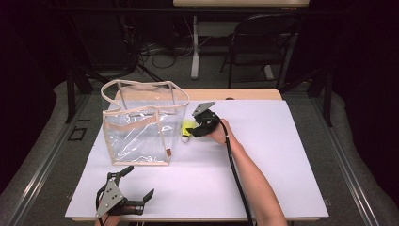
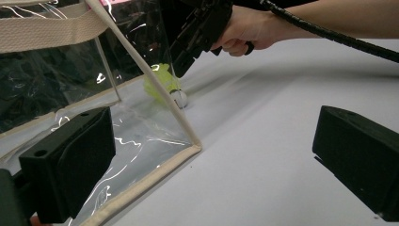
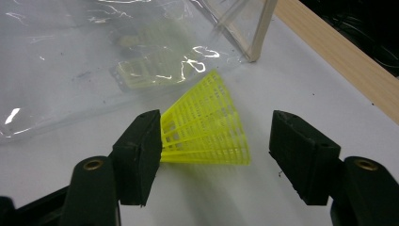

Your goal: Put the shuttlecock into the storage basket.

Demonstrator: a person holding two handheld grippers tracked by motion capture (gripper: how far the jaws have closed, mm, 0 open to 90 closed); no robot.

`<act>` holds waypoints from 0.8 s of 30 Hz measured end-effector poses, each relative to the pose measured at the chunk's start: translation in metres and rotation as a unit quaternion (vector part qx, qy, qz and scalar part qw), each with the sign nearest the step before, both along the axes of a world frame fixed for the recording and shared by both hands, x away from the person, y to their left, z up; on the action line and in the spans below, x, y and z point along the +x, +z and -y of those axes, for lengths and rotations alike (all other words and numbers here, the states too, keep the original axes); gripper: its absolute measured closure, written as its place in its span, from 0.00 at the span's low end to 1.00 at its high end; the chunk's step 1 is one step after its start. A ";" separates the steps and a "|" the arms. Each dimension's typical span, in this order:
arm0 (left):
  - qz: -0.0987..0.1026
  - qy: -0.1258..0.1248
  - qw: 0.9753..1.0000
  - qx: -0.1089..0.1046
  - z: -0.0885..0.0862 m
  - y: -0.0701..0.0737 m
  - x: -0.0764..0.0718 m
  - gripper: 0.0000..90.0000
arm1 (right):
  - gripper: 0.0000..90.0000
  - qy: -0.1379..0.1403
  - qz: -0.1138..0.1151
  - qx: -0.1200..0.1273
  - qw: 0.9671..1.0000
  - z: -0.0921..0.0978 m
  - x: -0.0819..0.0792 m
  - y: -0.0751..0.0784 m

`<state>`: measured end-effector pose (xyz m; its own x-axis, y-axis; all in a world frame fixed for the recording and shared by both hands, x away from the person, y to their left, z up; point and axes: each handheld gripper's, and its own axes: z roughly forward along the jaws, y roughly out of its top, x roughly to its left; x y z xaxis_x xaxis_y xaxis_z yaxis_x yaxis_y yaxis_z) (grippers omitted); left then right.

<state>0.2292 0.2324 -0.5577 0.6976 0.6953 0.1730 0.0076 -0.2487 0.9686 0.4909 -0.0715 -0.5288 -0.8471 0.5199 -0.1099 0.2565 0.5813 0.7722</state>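
R gripper (image 1: 192, 131) is down at the shuttlecock (image 1: 187, 128), jaws spread w/ the yellow mesh skirt between them. In the right gripper view the skirt (image 3: 207, 129) touches the one jaw, clear gap to the other, so not pinched. Shuttlecock lies on its side on the white desk (image 1: 282, 155), just beside the right wall of the clear bag (image 1: 141, 127); white cork tip faces the near edge in the high view. Left gripper view has it (image 2: 164, 84) right against the bag's corner seam, R gripper's nose over it.

L gripper (image 1: 136, 183) sits low at the desk's near-left corner, jaws wide apart, nothing in them. It points toward the bag's front corner (image 2: 193, 146), well apart from the shuttlecock.

Bag stands upright, top open, tan trim and handle. Black chair (image 1: 263, 42) behind the desk.
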 end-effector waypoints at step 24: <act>-0.001 0.001 1.000 0.003 0.000 0.000 0.000 0.00 | 0.80 -0.009 0.017 -0.014 1.000 0.000 0.001 -0.002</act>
